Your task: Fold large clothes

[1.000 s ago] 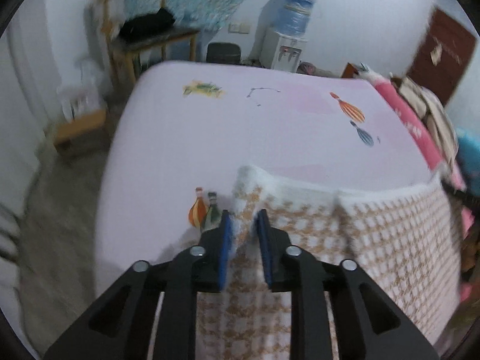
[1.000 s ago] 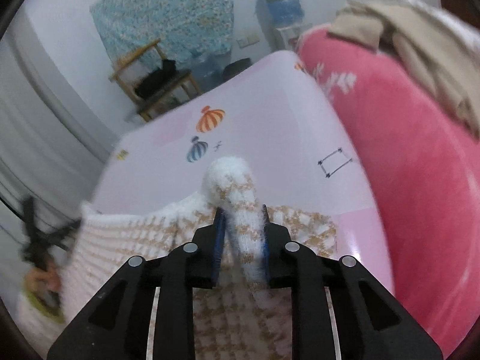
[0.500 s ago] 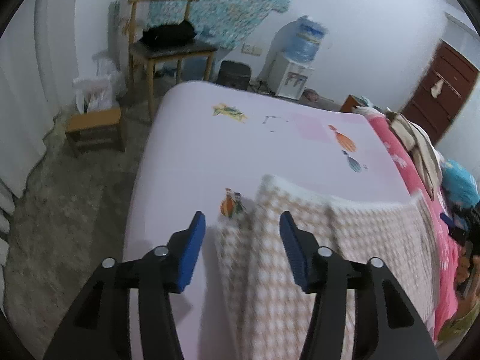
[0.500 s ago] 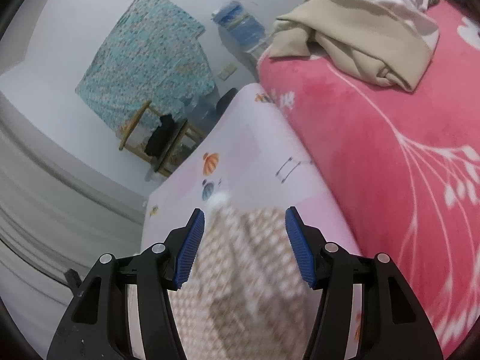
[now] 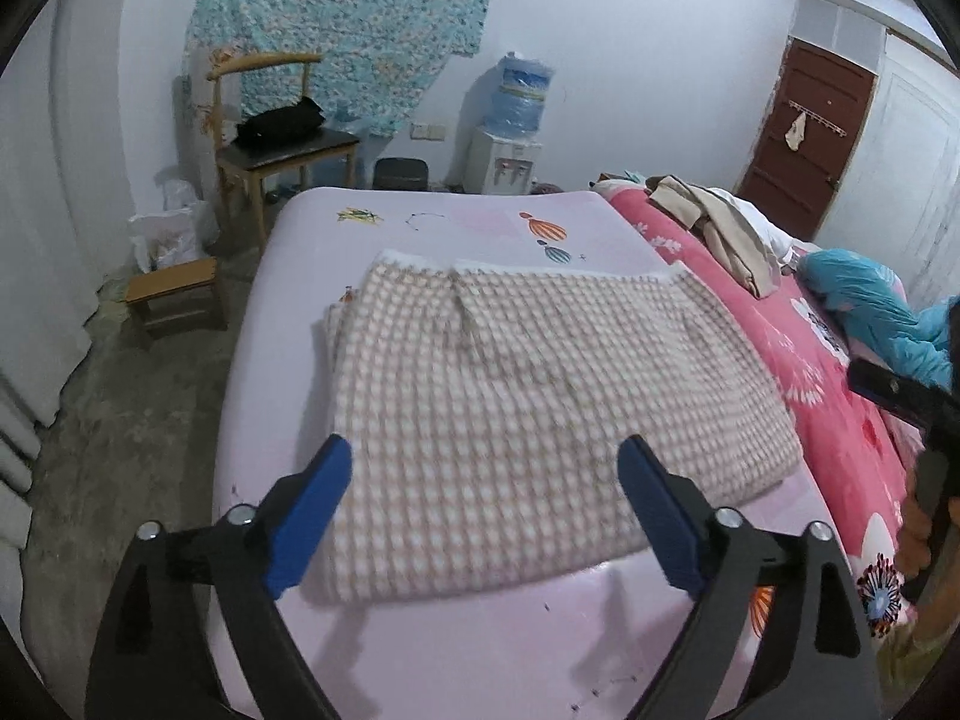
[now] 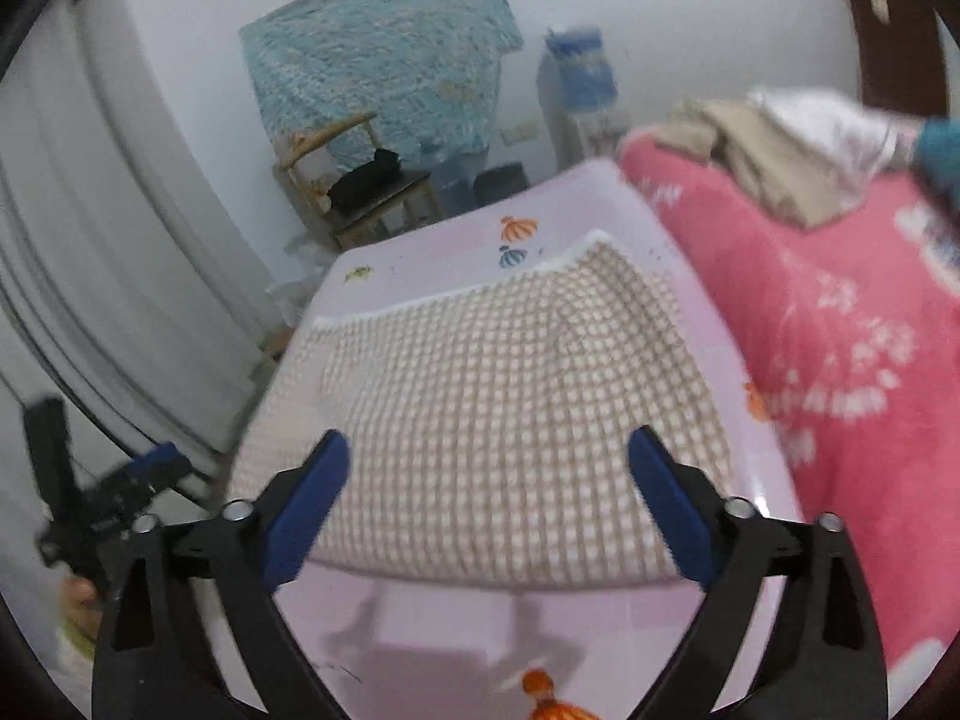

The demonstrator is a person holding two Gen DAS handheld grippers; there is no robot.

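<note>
A large brown-and-white checked garment [image 5: 528, 396] lies folded flat on the pale pink bed [image 5: 480, 642]; it also shows in the right wrist view [image 6: 498, 420]. Its white trim edge lies at the far side. My left gripper [image 5: 486, 504] is open wide and empty, raised above the garment's near edge. My right gripper [image 6: 489, 495] is open wide and empty, raised above the near edge too. The left gripper shows at the left edge of the right wrist view [image 6: 108, 498], and the right gripper at the right edge of the left wrist view [image 5: 900, 402].
A pink floral blanket [image 5: 804, 360] covers the bed's right side, with beige clothes [image 5: 726, 228] and a blue garment [image 5: 870, 312] on it. A chair [image 5: 282, 144], a low stool [image 5: 174, 294] and a water dispenser [image 5: 510, 126] stand beyond the bed.
Both grippers let go of the garment's trim edge, opened wide, and pulled back and up. The garment now lies flat on the bed.
</note>
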